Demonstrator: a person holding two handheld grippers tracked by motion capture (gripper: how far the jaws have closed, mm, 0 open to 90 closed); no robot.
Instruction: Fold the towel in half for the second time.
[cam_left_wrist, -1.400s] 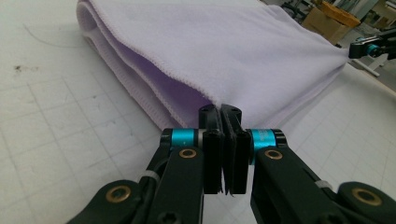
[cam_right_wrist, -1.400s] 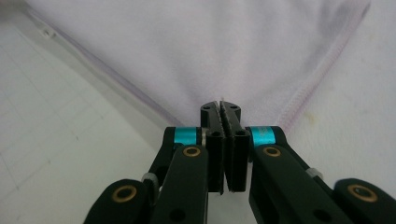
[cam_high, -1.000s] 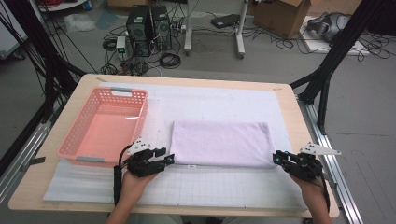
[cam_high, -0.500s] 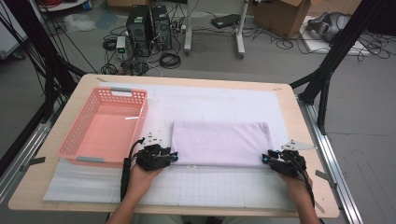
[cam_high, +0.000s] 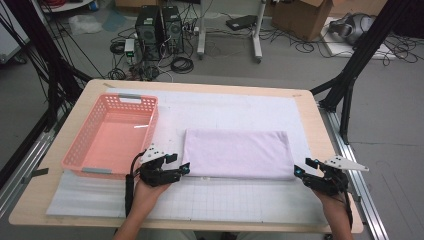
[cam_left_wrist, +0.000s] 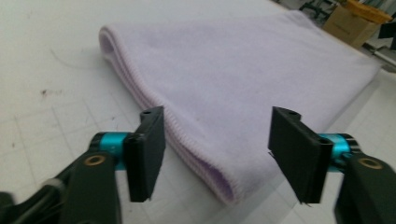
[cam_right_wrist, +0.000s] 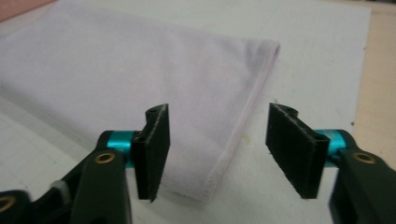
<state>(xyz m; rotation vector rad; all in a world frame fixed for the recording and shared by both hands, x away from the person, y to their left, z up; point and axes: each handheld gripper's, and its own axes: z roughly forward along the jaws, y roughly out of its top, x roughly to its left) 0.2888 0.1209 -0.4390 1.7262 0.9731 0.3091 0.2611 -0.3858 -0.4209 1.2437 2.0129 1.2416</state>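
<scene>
Pale lilac towel, folded into a flat rectangle, on white mat

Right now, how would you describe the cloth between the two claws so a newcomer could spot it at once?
On the wooden table lies a white mat; right of the pink basket, near the person's edge, is the folded towel. It is pale lilac, flat and rectangular, the only soft thing there, with the left claw at one near corner and the right claw at the other.
</scene>
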